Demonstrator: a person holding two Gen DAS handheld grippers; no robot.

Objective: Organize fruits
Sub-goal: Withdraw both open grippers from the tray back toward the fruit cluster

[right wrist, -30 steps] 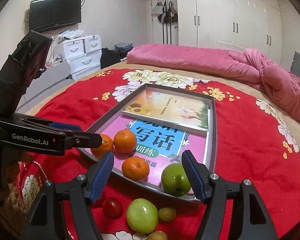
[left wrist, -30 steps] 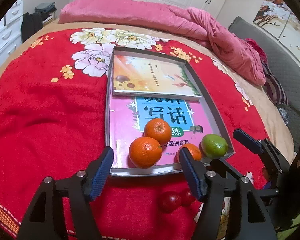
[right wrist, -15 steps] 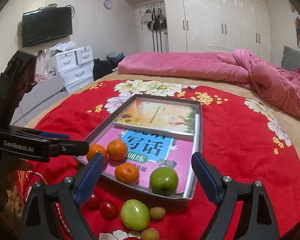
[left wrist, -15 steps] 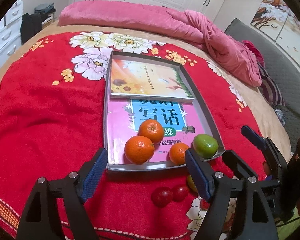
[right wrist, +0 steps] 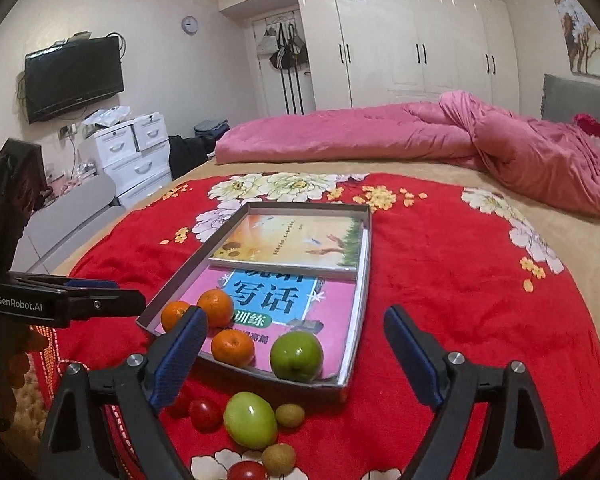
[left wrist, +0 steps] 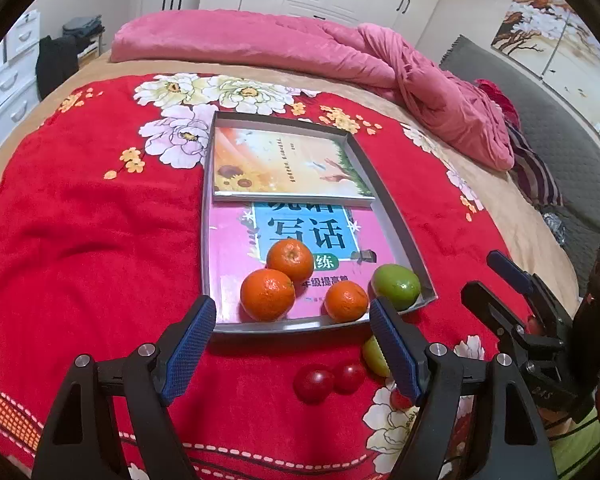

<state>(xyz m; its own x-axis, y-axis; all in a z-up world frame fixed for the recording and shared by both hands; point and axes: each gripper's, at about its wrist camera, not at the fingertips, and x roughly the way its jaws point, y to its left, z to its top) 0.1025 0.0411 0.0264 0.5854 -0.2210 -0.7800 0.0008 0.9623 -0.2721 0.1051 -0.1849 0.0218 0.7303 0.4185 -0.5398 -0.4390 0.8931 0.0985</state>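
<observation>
A grey tray (left wrist: 404, 236) (right wrist: 360, 276) lies on the red blanket with two books in it. At its near end sit three oranges (left wrist: 267, 294) (right wrist: 233, 346) and a green apple (left wrist: 396, 286) (right wrist: 296, 356). On the blanket in front of the tray lie a second green apple (right wrist: 250, 420), red cherry tomatoes (left wrist: 313, 382) (right wrist: 205, 413) and small brownish fruits (right wrist: 289, 415). My left gripper (left wrist: 292, 348) is open and empty, just short of the tray. My right gripper (right wrist: 296, 356) is open and empty above the loose fruit; it also shows in the left wrist view (left wrist: 500, 280).
A pink quilt (left wrist: 340, 52) is bunched across the far side of the bed. White drawers (right wrist: 136, 152) and a wall television (right wrist: 72, 76) stand to the left. The bed edge runs close behind both grippers.
Both grippers have drawn back and up from the tray, so tray and fruit look smaller and farther. More loose fruit shows in front of the tray. Both stay open.
</observation>
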